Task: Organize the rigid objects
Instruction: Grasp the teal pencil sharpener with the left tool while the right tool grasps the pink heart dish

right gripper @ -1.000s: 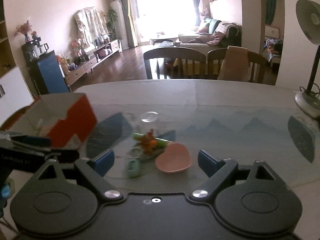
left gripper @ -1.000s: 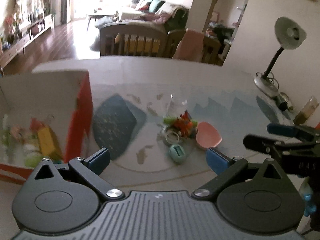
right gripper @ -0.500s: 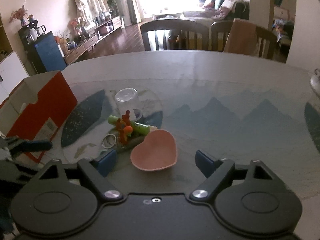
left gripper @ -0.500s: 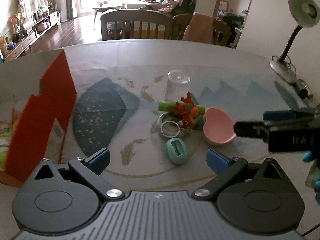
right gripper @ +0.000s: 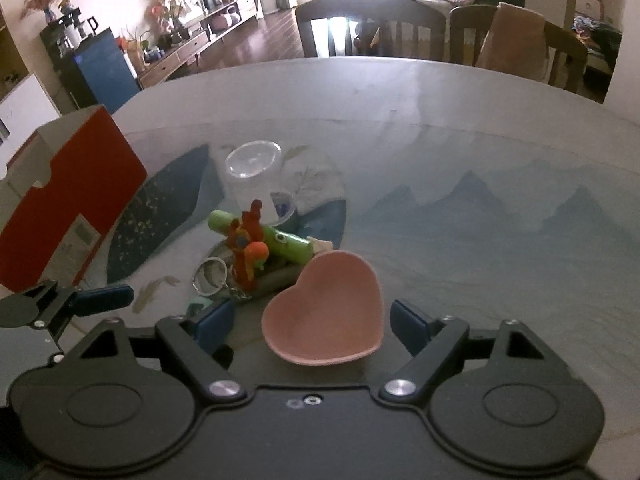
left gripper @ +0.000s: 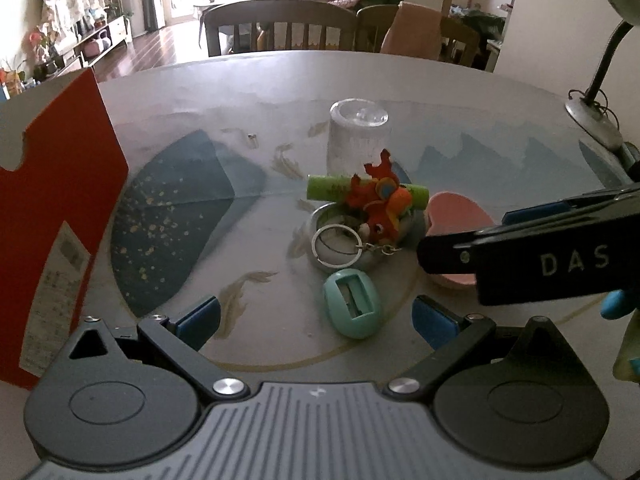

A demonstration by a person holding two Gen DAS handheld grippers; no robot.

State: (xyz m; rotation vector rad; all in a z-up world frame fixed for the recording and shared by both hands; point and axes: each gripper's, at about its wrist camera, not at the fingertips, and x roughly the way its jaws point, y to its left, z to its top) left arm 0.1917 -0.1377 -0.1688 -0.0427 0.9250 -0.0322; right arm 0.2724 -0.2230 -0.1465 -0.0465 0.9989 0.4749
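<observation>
Left wrist view only: a mint-green egg-shaped pencil sharpener (left gripper: 352, 304) in full, slot facing up; a desk lamp base (left gripper: 592, 120) at 2 o'clock on the counter (left gripper: 460, 96). Right wrist view only: the inside of the pink heart-shaped dish (right gripper: 325, 312), shallow and bare; the sharpener there is a sliver behind a finger.

Cluster, counter centre:
- clear plastic cup (left gripper: 358, 136), upside down, at 12 o'clock of the group;
- green tube (left gripper: 328, 189) lying flat;
- orange-red toy figure keychain (left gripper: 380, 204), its ring over a small round metal dish (left gripper: 340, 248).

Red and white cardboard box (left gripper: 60, 208): standing at 9 o'clock of the cluster.

Left tool (left gripper: 316, 318): jaws wide apart, gripping nothing; sharpener between the blue pads, untouched.

Right tool (right gripper: 312, 322): jaws spread and have just been narrowing; the heart dish lies between them, its rim apart from both pads.
</observation>
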